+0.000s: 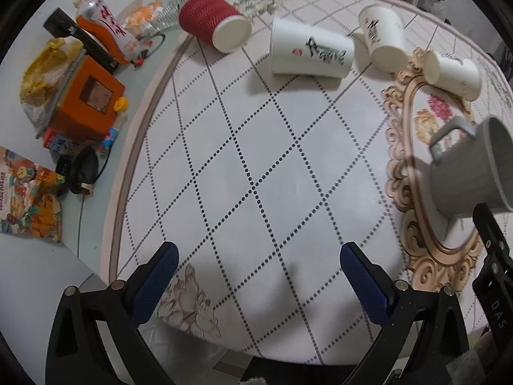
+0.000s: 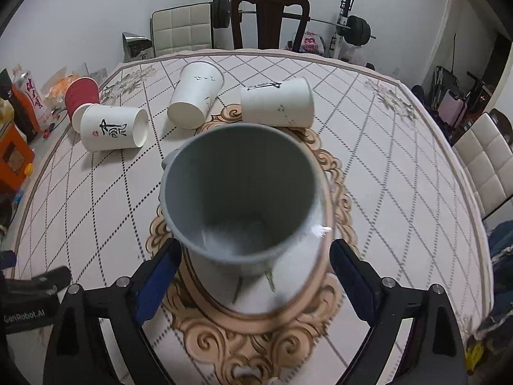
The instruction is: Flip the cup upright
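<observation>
A grey mug (image 2: 243, 189) with a handle stands upright on the patterned tablecloth, its open mouth facing up. It also shows at the right of the left wrist view (image 1: 474, 173). My right gripper (image 2: 256, 263) is open, with its blue pads on either side of the mug's base, apart from it. My left gripper (image 1: 259, 266) is open and empty over bare tablecloth, left of the mug. Three white paper cups (image 1: 311, 52) (image 1: 383, 43) (image 1: 453, 72) and a red paper cup (image 1: 213, 24) lie on their sides farther back.
The round table (image 1: 224, 160) has a raised rim on its left. Beyond it lie an orange box (image 1: 86, 99), a bottle (image 1: 105, 29), a yellow bag and black cables. Chairs (image 2: 269, 16) and a barbell stand behind the table.
</observation>
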Motion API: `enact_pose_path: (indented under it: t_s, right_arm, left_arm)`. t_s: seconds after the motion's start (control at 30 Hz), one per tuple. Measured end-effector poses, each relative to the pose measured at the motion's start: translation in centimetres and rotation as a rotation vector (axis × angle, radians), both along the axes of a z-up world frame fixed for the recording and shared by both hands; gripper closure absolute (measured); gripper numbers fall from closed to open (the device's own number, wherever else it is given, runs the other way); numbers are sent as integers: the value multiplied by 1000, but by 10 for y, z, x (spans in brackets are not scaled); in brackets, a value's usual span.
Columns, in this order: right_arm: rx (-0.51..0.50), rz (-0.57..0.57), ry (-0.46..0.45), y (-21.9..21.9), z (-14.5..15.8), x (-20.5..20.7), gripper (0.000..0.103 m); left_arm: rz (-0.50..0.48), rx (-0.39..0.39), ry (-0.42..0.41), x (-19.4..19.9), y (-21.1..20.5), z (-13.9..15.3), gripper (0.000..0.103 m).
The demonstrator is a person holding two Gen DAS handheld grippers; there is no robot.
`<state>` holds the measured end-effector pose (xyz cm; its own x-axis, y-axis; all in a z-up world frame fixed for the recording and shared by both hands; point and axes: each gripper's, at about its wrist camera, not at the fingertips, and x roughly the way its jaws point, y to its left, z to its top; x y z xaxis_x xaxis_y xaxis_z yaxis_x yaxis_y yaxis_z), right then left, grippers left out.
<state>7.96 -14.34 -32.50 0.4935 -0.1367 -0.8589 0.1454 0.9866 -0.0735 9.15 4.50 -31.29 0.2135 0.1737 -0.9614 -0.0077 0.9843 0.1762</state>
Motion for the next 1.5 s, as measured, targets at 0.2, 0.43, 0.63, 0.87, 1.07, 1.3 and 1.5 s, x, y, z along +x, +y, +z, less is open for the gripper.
enact_pose_path:
  t_s: [0.2, 0.43, 0.63, 0.87, 1.07, 1.3, 1.5]
  right_arm:
    - [-4, -21, -19, -14, 38, -31, 1]
    - [-26, -49, -61, -30, 120, -81, 0]
    - [-51, -40, -53, -36, 186, -127, 0]
    - [-44, -8, -66, -38, 245, -178, 0]
    - [-46, -15, -108, -33, 283, -205, 0]
    - [-50, -36, -124, -31, 305, -221, 0]
    - [-30, -29, -130, -27, 308, -220, 0]
  left_arm:
    - [2, -2, -74, -25, -3, 42, 0]
    - [-19, -22, -212, -78, -16, 125, 0]
    - [-31, -36, -300, -129, -25, 189, 0]
    - [-31, -79, -346, -170, -22, 232, 0]
    - [-50, -114, -383, -187, -19, 259, 0]
    - [-81, -127, -438, -190, -14, 274, 0]
    - [-90, -134, -447, -189, -10, 277, 0]
